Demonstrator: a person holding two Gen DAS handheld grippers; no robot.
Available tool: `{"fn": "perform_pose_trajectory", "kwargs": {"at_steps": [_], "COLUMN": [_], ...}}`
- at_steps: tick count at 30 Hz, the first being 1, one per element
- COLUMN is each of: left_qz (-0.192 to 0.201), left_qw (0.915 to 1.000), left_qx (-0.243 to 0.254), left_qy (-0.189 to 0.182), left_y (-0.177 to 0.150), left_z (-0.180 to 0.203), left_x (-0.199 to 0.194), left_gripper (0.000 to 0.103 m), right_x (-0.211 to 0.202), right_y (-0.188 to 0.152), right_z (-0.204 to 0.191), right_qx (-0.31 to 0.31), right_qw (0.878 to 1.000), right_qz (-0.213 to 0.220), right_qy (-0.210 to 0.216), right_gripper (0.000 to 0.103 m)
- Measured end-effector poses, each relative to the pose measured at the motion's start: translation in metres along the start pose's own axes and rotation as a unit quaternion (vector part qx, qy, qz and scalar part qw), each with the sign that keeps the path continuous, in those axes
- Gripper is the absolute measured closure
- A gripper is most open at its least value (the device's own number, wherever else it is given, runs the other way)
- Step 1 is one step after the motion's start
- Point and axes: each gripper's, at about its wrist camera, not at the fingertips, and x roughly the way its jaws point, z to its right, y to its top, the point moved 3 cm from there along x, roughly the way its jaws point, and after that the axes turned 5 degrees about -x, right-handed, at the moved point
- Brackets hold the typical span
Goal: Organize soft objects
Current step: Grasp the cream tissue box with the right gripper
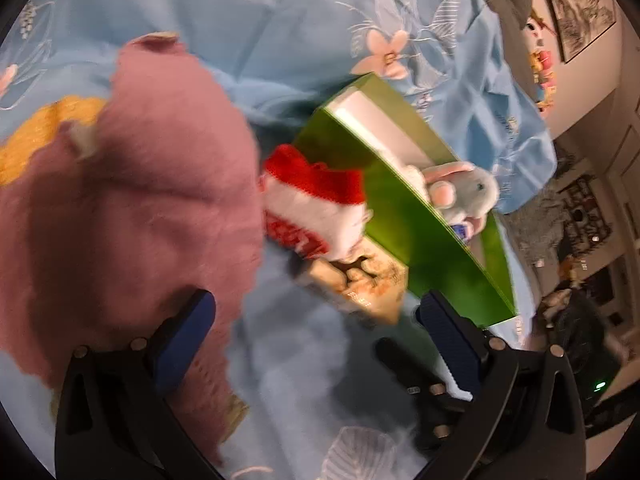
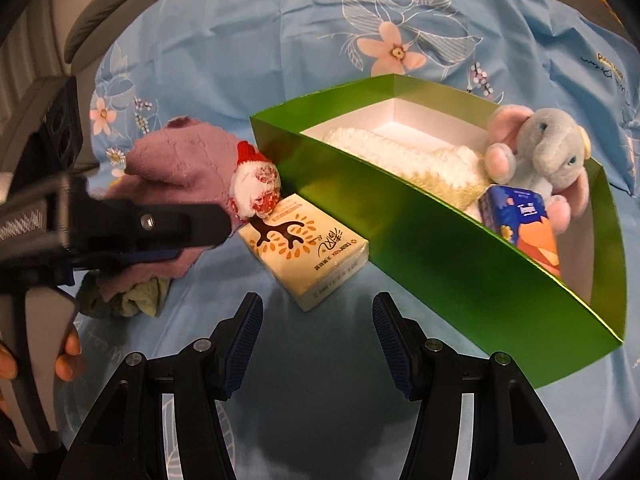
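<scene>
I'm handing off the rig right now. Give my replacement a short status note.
Left tool: open, empty, next to the pink cloth.
Right tool: open, empty, aimed at the cream tissue pack.
Done: elephant plush, white fluffy towel and blue tissue pack are in the green box.
Left: pink cloth, red-and-white plush, cream tissue pack and green cloth, all on the bedsheet.

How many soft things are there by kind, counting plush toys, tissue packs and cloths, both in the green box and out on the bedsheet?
Plush toys: 2, the grey elephant and the red-and-white plush
Tissue packs: 2, the cream pack and the blue-and-orange pack
Cloths: 3, the white towel, the pink cloth and the green cloth
Total: 7
</scene>
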Motion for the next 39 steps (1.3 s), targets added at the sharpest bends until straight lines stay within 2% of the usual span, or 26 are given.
{"fn": "perform_pose_trajectory", "kwargs": {"at_steps": [3,6,10,15,17,20,22,25,34,39], "left_qz": [-0.001,-0.007,-0.007,0.000,-0.001,-0.005,-0.004,-0.006,-0.013,-0.001], "left_qw": [0.9997,0.9992,0.9993,0.9991,0.9988,0.9992,0.9993,0.9994,0.9980,0.9973], "left_qx": [0.012,0.036,0.033,0.008,0.006,0.019,0.032,0.030,0.061,0.073], "left_qy": [-0.020,-0.017,-0.019,-0.042,-0.049,-0.033,-0.017,-0.018,-0.003,0.001], "left_y": [0.004,0.005,0.008,0.013,0.013,0.009,0.007,0.006,-0.016,-0.033], "left_z": [0.009,0.017,0.017,0.010,0.011,0.015,0.017,0.016,0.031,0.043], "left_x": [0.003,0.015,0.031,0.036,0.036,0.039,0.039,0.038,0.020,-0.004], "left_gripper": [0.001,0.001,0.004,0.017,0.031,0.039,0.039,0.043,0.044,0.044], "right_x": [0.005,0.009,0.018,0.025,0.027,0.029,0.028,0.025,-0.007,-0.038], "right_y": [0.003,0.006,0.009,0.013,0.014,0.016,0.017,0.016,0.004,-0.008], "right_z": [-0.001,0.000,0.000,0.004,0.007,0.006,0.002,0.001,-0.012,-0.022], "right_qx": [0.002,0.009,0.020,0.033,0.043,0.043,0.036,0.035,0.012,-0.012], "right_qw": [1.000,1.000,1.000,0.999,0.998,0.998,0.998,0.998,0.998,0.998], "right_qz": [-0.002,-0.001,-0.006,-0.006,-0.008,-0.011,-0.012,-0.009,0.004,0.028], "right_qy": [-0.001,-0.003,0.007,0.034,0.043,0.053,0.045,0.050,0.054,0.059], "right_gripper": [0.044,0.044,0.044,0.044,0.044,0.044,0.047,0.050,0.051,0.051]}}
